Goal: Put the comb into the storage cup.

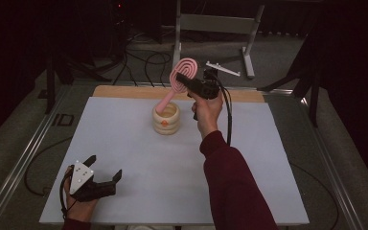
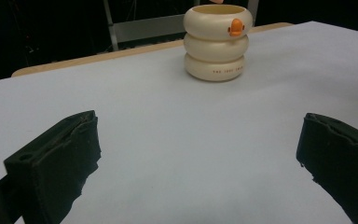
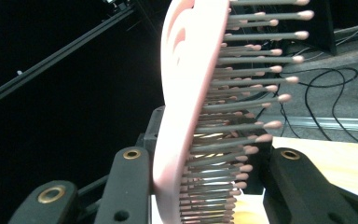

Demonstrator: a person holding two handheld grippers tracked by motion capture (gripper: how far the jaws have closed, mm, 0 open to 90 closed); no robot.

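Note:
A pink hairbrush (image 1: 179, 79) leans with its handle inside a cream ribbed cup (image 1: 166, 119) that stands near the table's far middle. My right gripper (image 1: 186, 81) is shut on the brush's oval head, raised above the cup. Seen close in the right gripper view, the brush head (image 3: 186, 107) sits between the two black jaws, its bristles pointing right. The cup (image 2: 217, 42) bears a small orange duck mark. My left gripper (image 1: 106, 170) rests open at the table's near left corner, with nothing between its wide-spread jaws.
A white mat (image 1: 139, 182) covers a wooden table (image 1: 124, 92). A metal stand (image 1: 220, 24) and cables (image 1: 148, 62) lie on the floor beyond the far edge. A black cable (image 1: 228, 115) hangs from the right gripper.

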